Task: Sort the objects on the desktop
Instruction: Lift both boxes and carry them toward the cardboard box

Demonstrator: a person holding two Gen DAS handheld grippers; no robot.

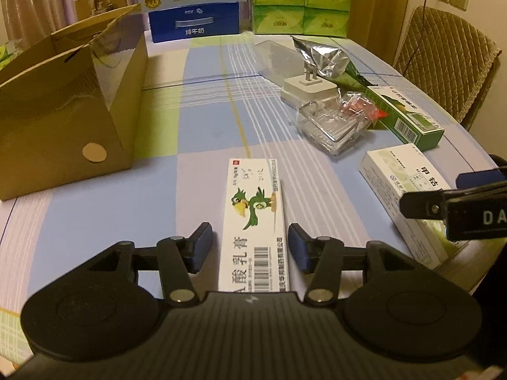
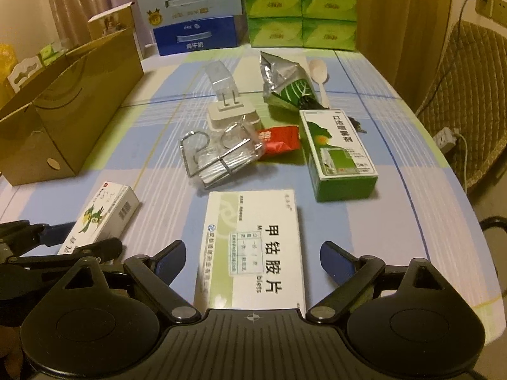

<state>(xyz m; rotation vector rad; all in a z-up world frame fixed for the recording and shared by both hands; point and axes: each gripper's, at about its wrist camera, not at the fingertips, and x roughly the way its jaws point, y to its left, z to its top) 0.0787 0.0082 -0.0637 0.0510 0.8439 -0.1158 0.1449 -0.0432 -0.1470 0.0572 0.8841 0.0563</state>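
**Both grippers set over medicine boxes, jaws apart**

In the left wrist view, the jaws of the left gripper (image 1: pixel 250 247) are seen apart, one on each side of the bird-printed ointment box (image 1: pixel 253 218), with a narrow gap visible at each pad, so the box is not clamped. The box lies flat on the checked tablecloth (image 1: pixel 95 221). To the left an open cardboard box (image 1: pixel 63 120) stands close. Ahead and to the right a clutter is found: a clear plastic packet (image 1: pixel 329 123), a white plug adapter (image 1: pixel 309 90), a foil bag (image 1: pixel 320 58) and a green carton (image 1: pixel 408 117). The cloth between the ointment box and the blue milk carton (image 1: pixel 194 22) lies open. The right gripper (image 1: pixel 453 205) is seen at the right edge, over the white tablet box (image 1: pixel 393 183).

In the right wrist view, the jaws of the right gripper (image 2: pixel 252 261) are held wide, well clear of the white tablet box (image 2: pixel 253 250) between them. Just ahead lie the clear packet (image 2: pixel 221 158), a red sachet (image 2: pixel 279 142) and the green carton (image 2: pixel 339 155); a spoon (image 2: pixel 318 72) rests further back. Free cloth is left on the right, up to the table's curved edge (image 2: pixel 469 215).
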